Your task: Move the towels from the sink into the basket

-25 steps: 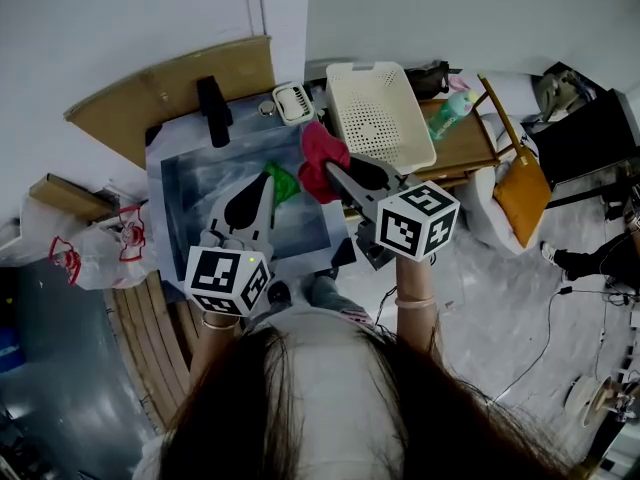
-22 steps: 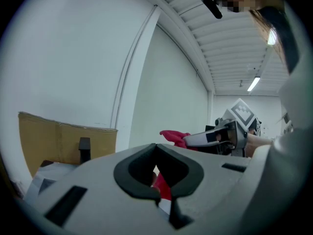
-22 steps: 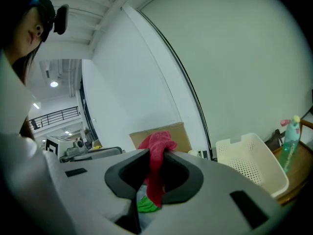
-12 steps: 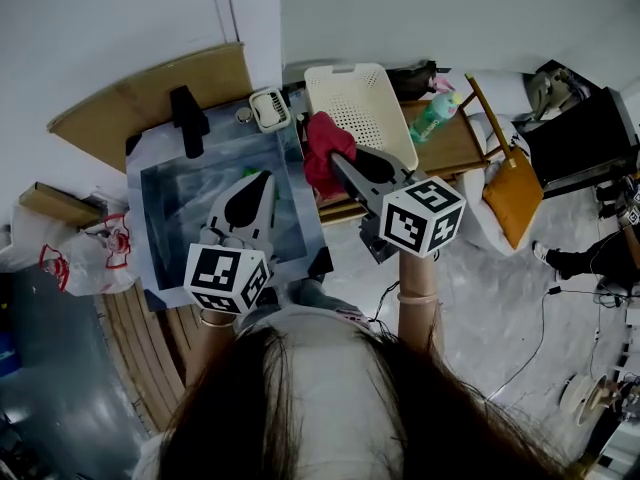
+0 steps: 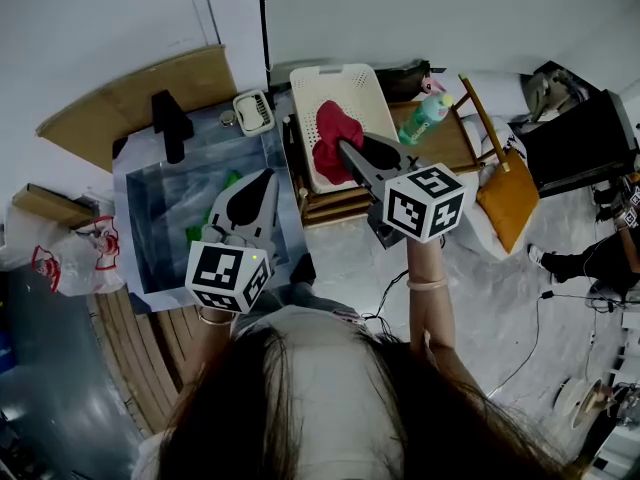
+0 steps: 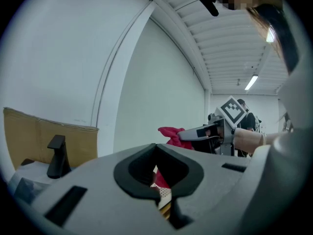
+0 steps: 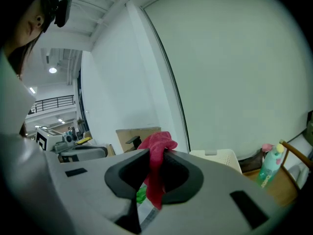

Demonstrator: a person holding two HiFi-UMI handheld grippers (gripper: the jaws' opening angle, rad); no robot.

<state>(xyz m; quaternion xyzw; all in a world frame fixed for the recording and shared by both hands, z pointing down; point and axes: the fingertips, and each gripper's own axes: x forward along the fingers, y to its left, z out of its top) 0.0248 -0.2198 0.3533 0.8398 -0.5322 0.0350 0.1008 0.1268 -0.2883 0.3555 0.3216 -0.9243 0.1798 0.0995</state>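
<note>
One red towel point(image 5: 328, 128) hangs pinched in the right tool point(image 5: 345, 147) above the basket point(image 5: 330, 70); lower it past the rim before releasing. Left tool point(image 5: 267, 175) hovers closed, empty, over the sink point(image 5: 150, 208).

My head camera looks steeply down on the sink point(image 5: 150, 218) and basket point(image 5: 330, 71). My gripper cameras sit close behind their jaws, facing near level; all three views share the red towel point(image 5: 335, 138).

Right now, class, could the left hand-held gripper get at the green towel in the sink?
Probably yes: the left hand-held gripper hangs empty over the open sink, with the green towel near its tips and nothing between.
</note>
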